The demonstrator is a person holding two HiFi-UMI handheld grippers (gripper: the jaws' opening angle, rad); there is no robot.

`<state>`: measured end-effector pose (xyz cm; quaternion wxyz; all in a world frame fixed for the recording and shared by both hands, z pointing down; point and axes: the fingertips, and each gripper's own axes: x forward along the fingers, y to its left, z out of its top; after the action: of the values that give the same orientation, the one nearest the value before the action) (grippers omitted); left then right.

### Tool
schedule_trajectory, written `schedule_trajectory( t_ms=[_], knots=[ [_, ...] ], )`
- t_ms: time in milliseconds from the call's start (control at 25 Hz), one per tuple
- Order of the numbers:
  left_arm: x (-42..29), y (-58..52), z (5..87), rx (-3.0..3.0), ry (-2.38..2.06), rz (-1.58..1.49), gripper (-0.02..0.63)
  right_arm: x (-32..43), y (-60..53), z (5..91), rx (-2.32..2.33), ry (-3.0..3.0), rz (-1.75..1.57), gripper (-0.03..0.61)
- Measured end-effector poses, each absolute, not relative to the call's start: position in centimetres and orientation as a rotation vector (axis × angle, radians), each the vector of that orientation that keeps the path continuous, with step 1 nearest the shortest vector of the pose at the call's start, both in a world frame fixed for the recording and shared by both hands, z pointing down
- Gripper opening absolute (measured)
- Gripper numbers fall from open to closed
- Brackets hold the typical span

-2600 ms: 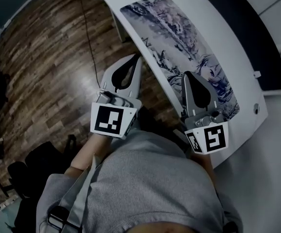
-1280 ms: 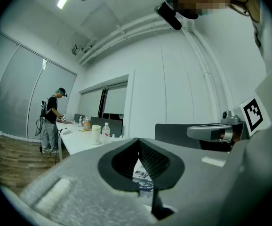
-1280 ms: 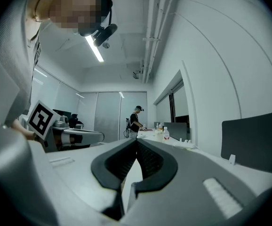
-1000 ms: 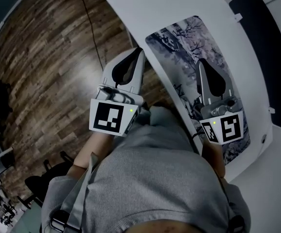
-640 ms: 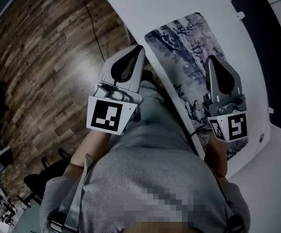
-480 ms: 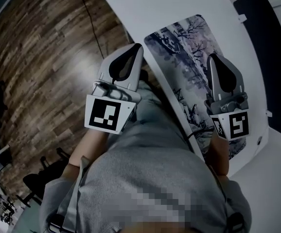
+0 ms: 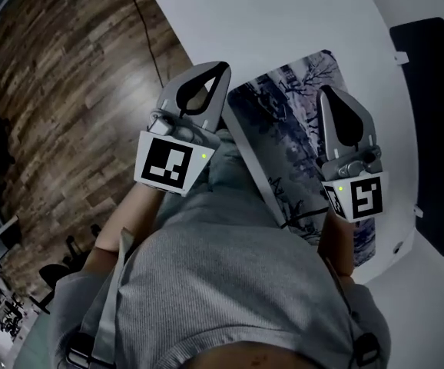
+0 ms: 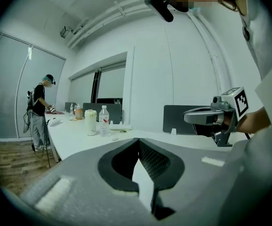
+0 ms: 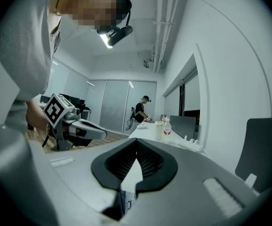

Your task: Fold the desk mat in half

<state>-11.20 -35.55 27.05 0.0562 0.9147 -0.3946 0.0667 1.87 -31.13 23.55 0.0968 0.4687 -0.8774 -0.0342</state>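
Note:
The desk mat (image 7: 282,121), printed with a blue-grey tree scene, lies flat on the white table (image 7: 268,21), along its near edge. My left gripper (image 7: 221,68) hangs shut and empty just off the mat's left edge, over the table's rim. My right gripper (image 7: 327,92) is shut and empty above the mat's middle. In the left gripper view the jaws (image 8: 139,141) are closed tip to tip, and the right gripper (image 8: 203,117) shows at the right. The right gripper view shows closed jaws (image 9: 137,141), with the left gripper (image 9: 82,128) to the left.
A dark panel (image 7: 435,129) stands along the table's far side. Bottles and a cup (image 8: 98,122) stand farther down the table, where another person (image 8: 38,111) works. A cable (image 7: 147,44) runs over the wood floor, and chairs (image 7: 64,264) stand at the lower left.
Both grippers have moved up the picture, toward the mat's far end, still shut. The head view has shifted, so the mat's far end now sits lower in the picture.

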Motion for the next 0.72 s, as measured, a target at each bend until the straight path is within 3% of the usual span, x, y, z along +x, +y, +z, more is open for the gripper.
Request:
schedule_trajectory(
  t_ms=[320,520,640,720],
  knots=[
    [-11.2,-39.1,30.3,2.728,-1.062,0.310,0.002,1.3,-35.6,26.2,1.288,-2.551,-0.077,0.003],
    [-10.7,-38.0,35.4,2.676,-0.776,0.645,0.002,0.1,-36.1,29.6,1.061,-2.466,-0.048,0.008],
    [-10.2,-36.6,37.9,2.625,-0.604,0.809,0.091,1.1,-35.5,33.0,0.849,-2.380,0.010,0.080],
    [-9.8,-35.3,39.1,2.594,-0.501,0.900,0.113,2.4,-35.3,35.3,0.699,-2.299,0.020,0.111]
  ],
)
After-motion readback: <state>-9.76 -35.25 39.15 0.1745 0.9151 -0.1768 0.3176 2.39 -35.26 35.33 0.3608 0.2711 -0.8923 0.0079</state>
